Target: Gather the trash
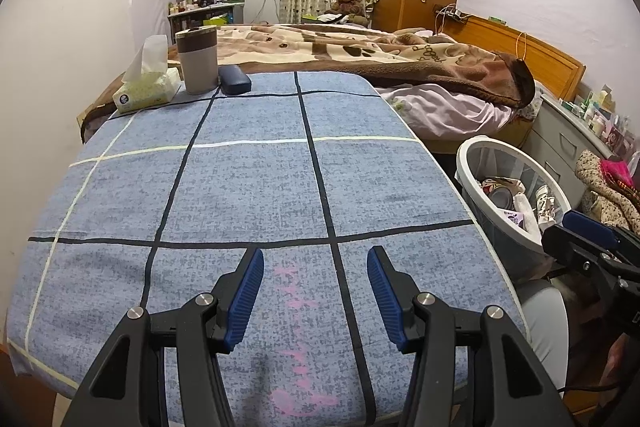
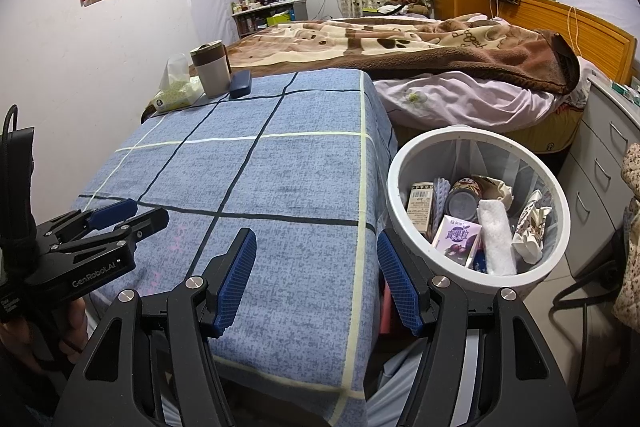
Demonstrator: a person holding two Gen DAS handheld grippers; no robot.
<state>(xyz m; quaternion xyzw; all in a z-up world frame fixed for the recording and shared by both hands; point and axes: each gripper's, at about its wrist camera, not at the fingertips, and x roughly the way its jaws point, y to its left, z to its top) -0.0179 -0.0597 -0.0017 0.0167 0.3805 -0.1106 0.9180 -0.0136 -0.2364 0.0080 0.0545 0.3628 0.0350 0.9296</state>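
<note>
We hold both grippers, left [image 1: 315,291] and right [image 2: 316,277], fingers spread and empty, above the blue checked cloth-covered worktop [image 1: 256,179]; the white round plastic trash bin [image 2: 400,167] stands lower right.

The desk [image 1: 256,187] wears a matt, mottled blue woven cloth with dark and pale stripes. At its eleven o'clock corner stand a glossy soft-plastic tissue pack [image 1: 146,89], a matt plastic cup [image 1: 197,61] and a smooth dark case [image 1: 235,79]. The fingers [image 1: 246,297] carry ribbed blue rubber on matt black plastic with shiny metal pins. The bin [image 2: 440,263] is smooth white plastic, holding printed paper cartons [image 2: 456,237].
</note>
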